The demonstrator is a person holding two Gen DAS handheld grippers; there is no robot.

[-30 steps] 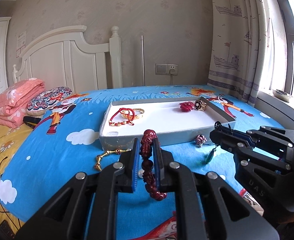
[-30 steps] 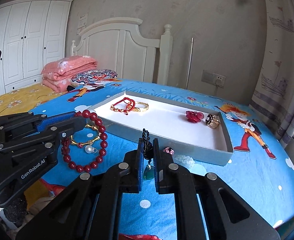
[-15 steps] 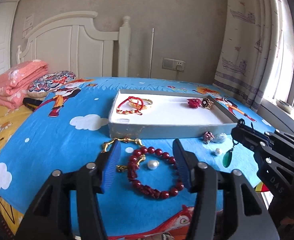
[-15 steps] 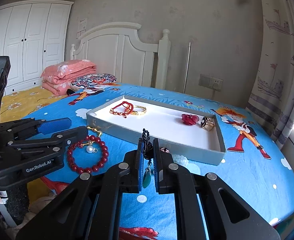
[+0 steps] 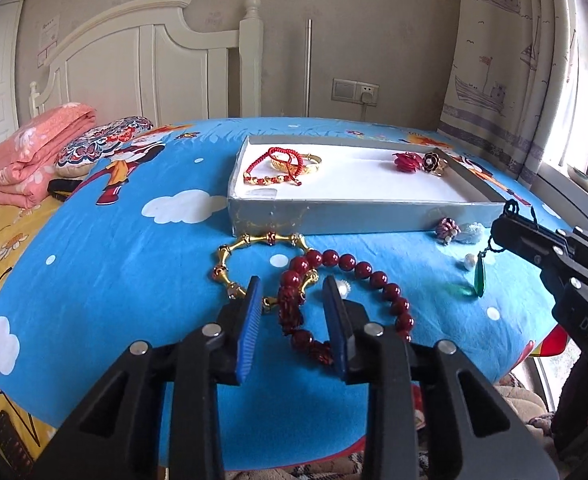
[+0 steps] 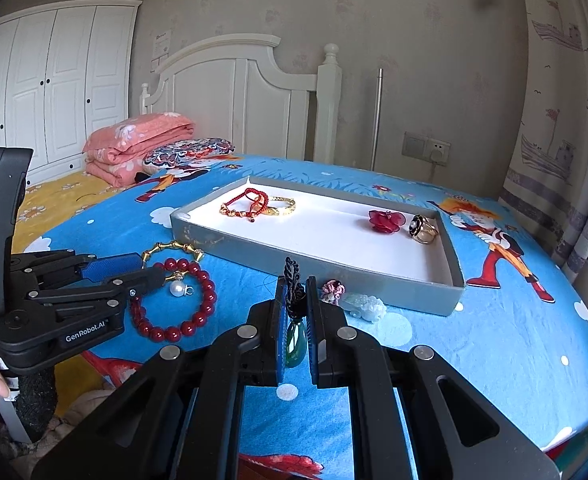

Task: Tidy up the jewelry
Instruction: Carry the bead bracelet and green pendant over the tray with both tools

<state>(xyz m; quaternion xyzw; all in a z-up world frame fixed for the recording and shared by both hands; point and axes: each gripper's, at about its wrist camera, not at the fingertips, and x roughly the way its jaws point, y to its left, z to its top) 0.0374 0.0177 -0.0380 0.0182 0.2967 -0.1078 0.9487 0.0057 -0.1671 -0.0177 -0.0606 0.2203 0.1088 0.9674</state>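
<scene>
A second earlier the left tool (image 5: 294,308) had been clamped on the dark red round-bead bracelet (image 5: 345,292), holding it in the air; half a second earlier it had spread wide and the bracelet had dropped onto the blue cartoon-print bedsheet (image 5: 134,264). Now the left tool's jaws were closing, straddling the bracelet's near side with its blue pads not visibly pressing the beads. The bracelet lay flat on the bed, overlapping a gold bamboo-link bracelet (image 5: 254,242), with a loose white pearl charm (image 6: 178,289) inside its ring. The right tool (image 6: 295,312) had stayed clamped on the black braided cord of a green teardrop pendant (image 6: 295,344), which hung between its pads.

Farther off, a small pink knot flower (image 6: 333,290) and a pale jade carving (image 6: 363,305) lay just beside the grey shallow cardboard tray (image 5: 333,220). Inside the tray's white floor were a red cord bracelet (image 5: 272,168) touching a gold bangle (image 5: 307,161) at the left end, and a red fabric flower (image 5: 405,161) next to a black-flower gold ring (image 5: 433,162) at the right.
</scene>
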